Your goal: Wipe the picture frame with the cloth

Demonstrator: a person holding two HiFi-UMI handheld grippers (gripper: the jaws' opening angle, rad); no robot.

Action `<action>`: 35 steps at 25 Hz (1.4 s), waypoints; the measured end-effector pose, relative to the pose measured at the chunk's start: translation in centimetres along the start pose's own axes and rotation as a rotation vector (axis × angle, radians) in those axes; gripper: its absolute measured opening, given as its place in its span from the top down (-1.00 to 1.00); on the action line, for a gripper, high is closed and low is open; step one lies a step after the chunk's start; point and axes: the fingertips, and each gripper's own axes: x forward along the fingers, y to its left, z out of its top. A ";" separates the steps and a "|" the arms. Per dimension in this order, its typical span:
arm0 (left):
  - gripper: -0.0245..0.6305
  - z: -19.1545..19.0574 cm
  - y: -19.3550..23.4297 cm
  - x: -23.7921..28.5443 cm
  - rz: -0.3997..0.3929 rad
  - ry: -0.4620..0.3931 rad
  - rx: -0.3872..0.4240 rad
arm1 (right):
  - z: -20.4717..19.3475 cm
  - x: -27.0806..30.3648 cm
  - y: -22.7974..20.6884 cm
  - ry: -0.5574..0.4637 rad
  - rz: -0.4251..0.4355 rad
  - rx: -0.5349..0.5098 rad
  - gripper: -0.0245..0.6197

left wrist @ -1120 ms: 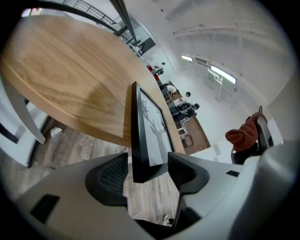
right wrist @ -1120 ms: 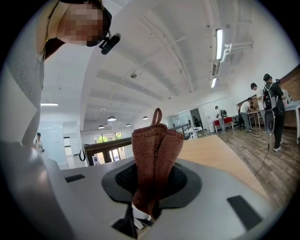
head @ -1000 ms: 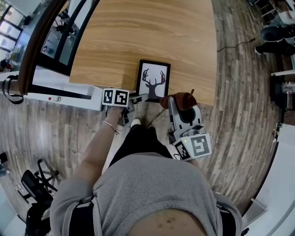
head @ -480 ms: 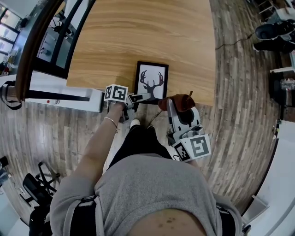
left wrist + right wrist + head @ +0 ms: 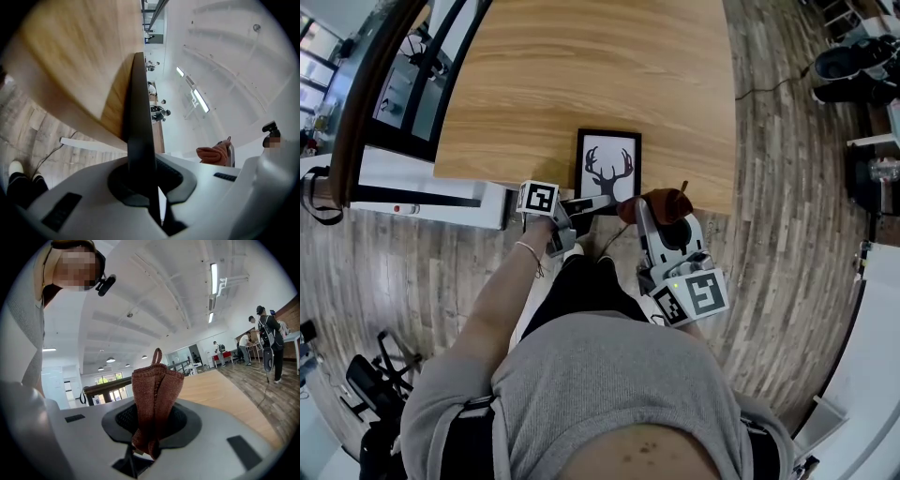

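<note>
The left gripper point(image 5: 598, 200) has just clamped onto the near edge of the picture frame point(image 5: 610, 167) at the counter's point(image 5: 581, 66) front; the right gripper point(image 5: 639, 211) grips the cloth point(image 5: 664, 203) alongside, so wiping can likely begin.

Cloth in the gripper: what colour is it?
Reddish brown; the cloth shows best in the right gripper view.

The head camera looks steeply down over the person's shoulders onto the bench's point(image 5: 581, 75) near edge. The left claw's point(image 5: 140, 168) camera, tilted on its side, sits close behind jaws that have just closed on the picture frame's point(image 5: 138, 117) edge and looks along it. The right claw's point(image 5: 147, 446) camera looks level across the bench. The cloth point(image 5: 154, 399) shows in all three views.
</note>
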 end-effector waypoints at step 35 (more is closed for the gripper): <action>0.85 -4.3 -29.5 10.4 -0.268 0.071 0.905 | 13.7 -12.9 2.7 -0.409 0.051 -0.171 0.62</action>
